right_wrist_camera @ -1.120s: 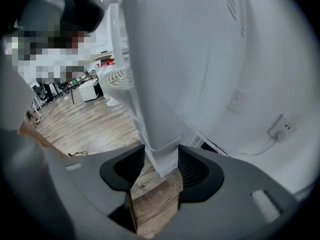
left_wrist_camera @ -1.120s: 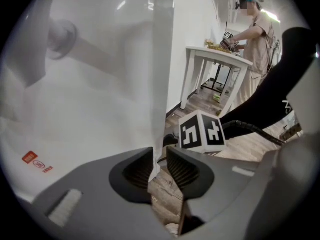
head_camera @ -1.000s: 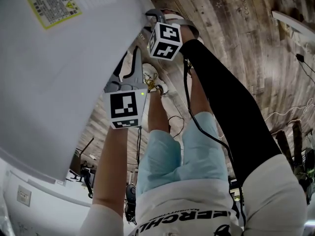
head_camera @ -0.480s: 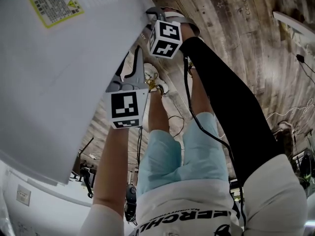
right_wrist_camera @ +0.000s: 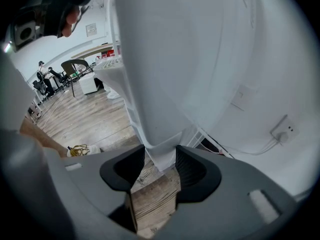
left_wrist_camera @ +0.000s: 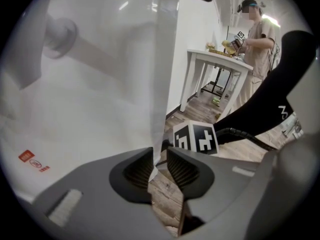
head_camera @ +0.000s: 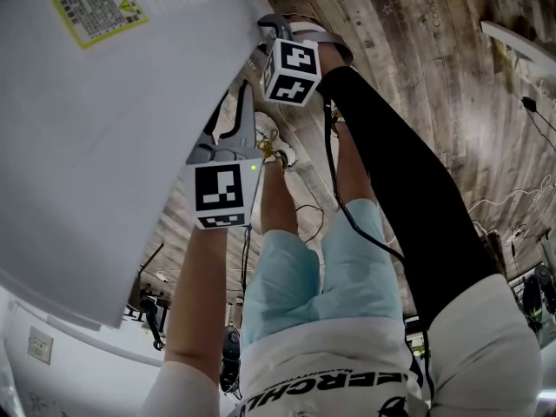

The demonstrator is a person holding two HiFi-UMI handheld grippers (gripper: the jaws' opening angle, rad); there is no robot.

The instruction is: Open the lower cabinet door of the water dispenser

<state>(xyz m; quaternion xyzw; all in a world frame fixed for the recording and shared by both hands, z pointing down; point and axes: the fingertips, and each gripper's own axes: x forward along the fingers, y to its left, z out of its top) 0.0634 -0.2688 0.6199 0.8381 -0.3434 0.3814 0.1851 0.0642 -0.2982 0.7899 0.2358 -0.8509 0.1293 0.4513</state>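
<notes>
The water dispenser's white cabinet door [head_camera: 130, 146] fills the left of the head view, with a yellow label [head_camera: 95, 7] near its top. My left gripper [head_camera: 238, 94] sits at the door's right edge, and the right gripper [head_camera: 266, 26] is farther along the same edge. In the left gripper view, the left gripper [left_wrist_camera: 158, 166] is shut on the thin door edge [left_wrist_camera: 165, 59], which runs down between its ribbed pads. In the right gripper view, the right gripper [right_wrist_camera: 161, 164] is shut on the door's lower corner [right_wrist_camera: 162, 149].
Below me are the wooden floor [head_camera: 417, 68], my own legs in light-blue shorts [head_camera: 304, 276] and a black cable [head_camera: 347, 215]. In the left gripper view, a white table [left_wrist_camera: 215, 59] has a person [left_wrist_camera: 255, 39] standing at it. A wall socket [right_wrist_camera: 285, 129] is behind the dispenser.
</notes>
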